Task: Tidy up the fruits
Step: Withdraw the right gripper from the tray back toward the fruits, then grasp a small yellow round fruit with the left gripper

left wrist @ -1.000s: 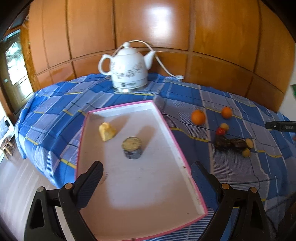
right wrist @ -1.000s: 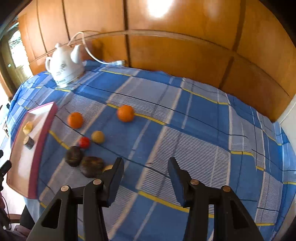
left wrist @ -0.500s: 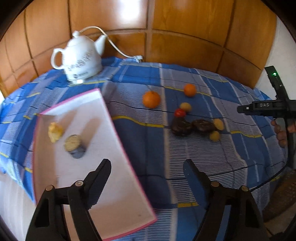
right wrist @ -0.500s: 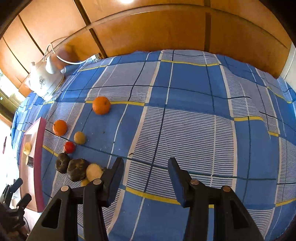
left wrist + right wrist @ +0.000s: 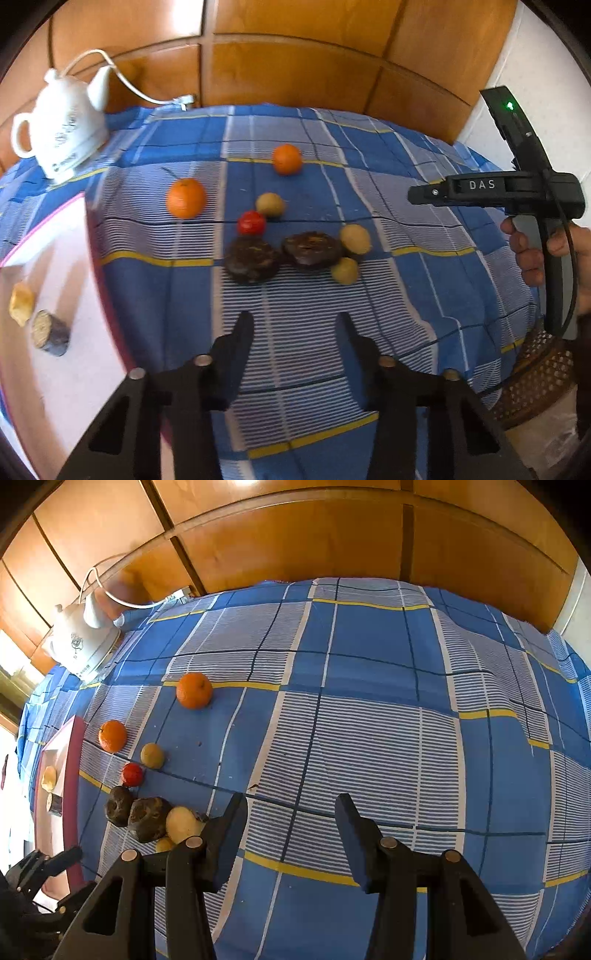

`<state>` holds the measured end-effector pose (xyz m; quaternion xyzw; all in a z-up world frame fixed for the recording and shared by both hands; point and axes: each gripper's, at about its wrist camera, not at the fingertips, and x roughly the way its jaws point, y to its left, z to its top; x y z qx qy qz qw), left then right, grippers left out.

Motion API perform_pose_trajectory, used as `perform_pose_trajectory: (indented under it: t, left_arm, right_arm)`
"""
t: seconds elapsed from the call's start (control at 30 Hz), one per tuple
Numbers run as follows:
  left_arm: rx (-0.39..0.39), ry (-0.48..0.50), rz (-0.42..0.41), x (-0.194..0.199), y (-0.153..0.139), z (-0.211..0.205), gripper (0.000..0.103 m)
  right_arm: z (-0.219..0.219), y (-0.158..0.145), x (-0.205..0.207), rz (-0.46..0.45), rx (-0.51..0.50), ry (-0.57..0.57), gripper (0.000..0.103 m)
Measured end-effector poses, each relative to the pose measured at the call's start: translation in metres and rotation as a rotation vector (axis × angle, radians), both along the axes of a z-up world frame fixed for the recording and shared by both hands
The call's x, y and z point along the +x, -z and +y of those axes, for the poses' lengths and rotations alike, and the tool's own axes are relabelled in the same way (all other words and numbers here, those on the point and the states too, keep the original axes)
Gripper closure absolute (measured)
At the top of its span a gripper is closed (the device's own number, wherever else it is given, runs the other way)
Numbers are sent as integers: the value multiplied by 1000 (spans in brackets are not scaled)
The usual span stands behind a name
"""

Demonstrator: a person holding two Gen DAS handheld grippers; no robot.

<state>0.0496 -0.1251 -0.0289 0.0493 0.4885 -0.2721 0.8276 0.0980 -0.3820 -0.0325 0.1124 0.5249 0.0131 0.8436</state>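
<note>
Blue checked cloth on bench (image 5: 177, 288): fruits clustered ahead of left tongs (image 5: 295, 325), swung off pink tray (image 5: 85, 369), just narrowed, empty. Right tongs (image 5: 291, 808) apart, empty. Next pick likely.

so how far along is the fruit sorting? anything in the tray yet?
Done: two pieces lie in the pink-rimmed tray, a yellowish one and a dark cut one.
In hand: nothing. The left gripper has just been closing with nothing between its jaws; the right gripper is empty too.
Left: eight pieces on the tablecloth, including two oranges and a red fruit.
</note>
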Motion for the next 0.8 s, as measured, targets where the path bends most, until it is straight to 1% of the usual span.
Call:
perform_pose_trajectory:
  t: [0.13, 0.2, 0.3, 0.37, 0.53, 0.67, 0.8]
  left_arm:
    - [-26, 57, 29, -1, 3, -17, 70]
    - [-29, 82, 37, 0, 5, -28, 72]
    - [-36, 94, 55, 3, 10, -42, 72]
    - [-38, 93, 63, 6, 14, -51, 72]
    - [-15, 70, 77, 17, 28, -68, 72]
    - [20, 33, 60, 26, 37, -74, 72]
    - [13, 3, 64, 35, 42, -75, 72]
  right_arm:
    - [3, -2, 0, -8, -2, -9, 53]
    - [3, -2, -1, -11, 1, -11, 53]
    - [3, -4, -1, -17, 7, -10, 53]
    - [2, -5, -1, -21, 10, -8, 53]
    - [1, -8, -1, -32, 19, -5, 53]
    - [3, -10, 0, -39, 26, -11, 53]
    - [4, -10, 1, -41, 24, -17, 53]
